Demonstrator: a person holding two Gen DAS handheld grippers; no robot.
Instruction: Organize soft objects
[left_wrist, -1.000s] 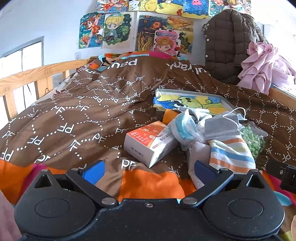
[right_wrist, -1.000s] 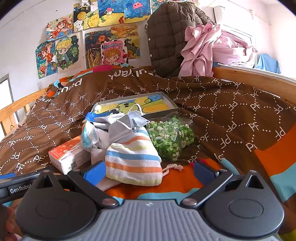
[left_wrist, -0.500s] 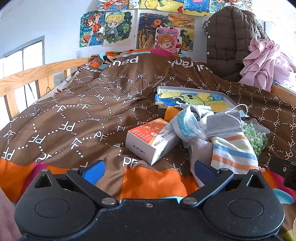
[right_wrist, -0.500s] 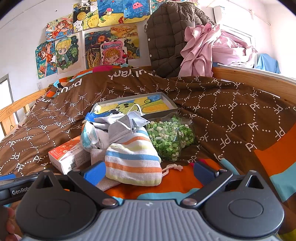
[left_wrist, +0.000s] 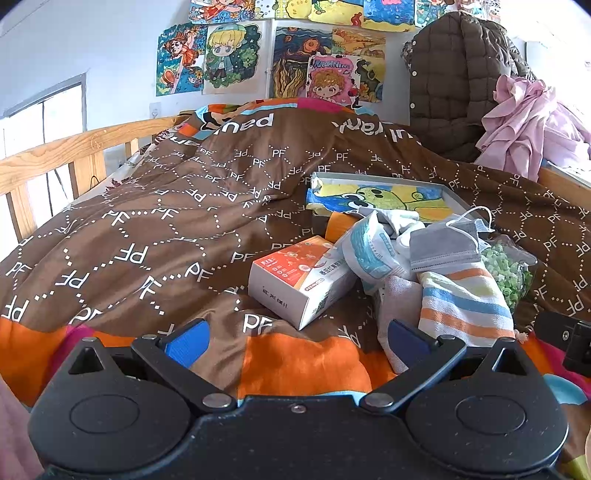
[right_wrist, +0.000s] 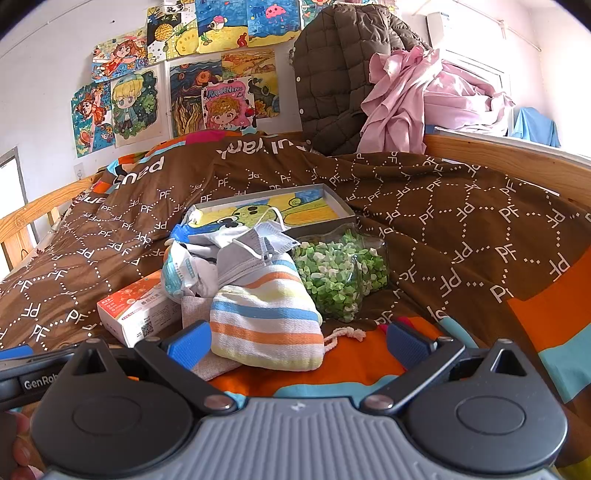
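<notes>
On the bed's brown quilt (left_wrist: 155, 229) the striped pouch (right_wrist: 264, 325) lies in front of the grey tray (right_wrist: 336, 201), with masks (right_wrist: 247, 254) piled behind it, while the left gripper (left_wrist: 295, 338) and right gripper (right_wrist: 299, 341) hold their jaws wide apart and empty.

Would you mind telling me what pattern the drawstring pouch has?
The drawstring pouch has horizontal blue, orange and yellow stripes on white, clearest in the right wrist view.

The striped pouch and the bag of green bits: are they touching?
Touching. In the right wrist view the striped pouch presses against the bag of green bits, with no quilt showing between them.
</notes>
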